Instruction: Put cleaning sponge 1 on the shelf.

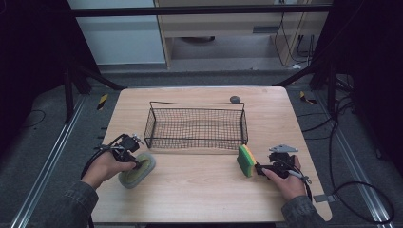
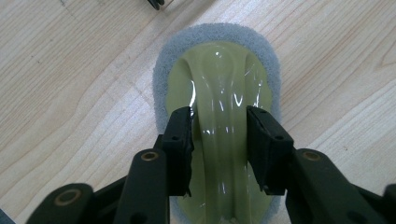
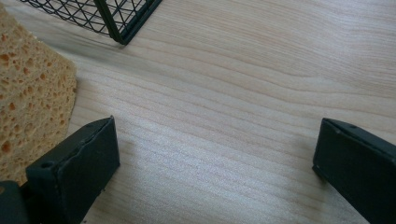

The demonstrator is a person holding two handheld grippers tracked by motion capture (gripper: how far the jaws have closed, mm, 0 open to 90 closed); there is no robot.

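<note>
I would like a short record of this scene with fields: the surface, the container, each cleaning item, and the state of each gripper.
surface: wooden table
container: black wire basket, nothing visible inside, at the table's middle
left item: oval scrubber with grey pad and shiny yellow-green handle, lying flat
right item: yellow and green sponge, standing on edge near the basket's corner
left gripper: jaws either side of the scrubber's handle, grip not certain
right gripper: jaws wide open over bare wood, sponge beside one jaw
</note>
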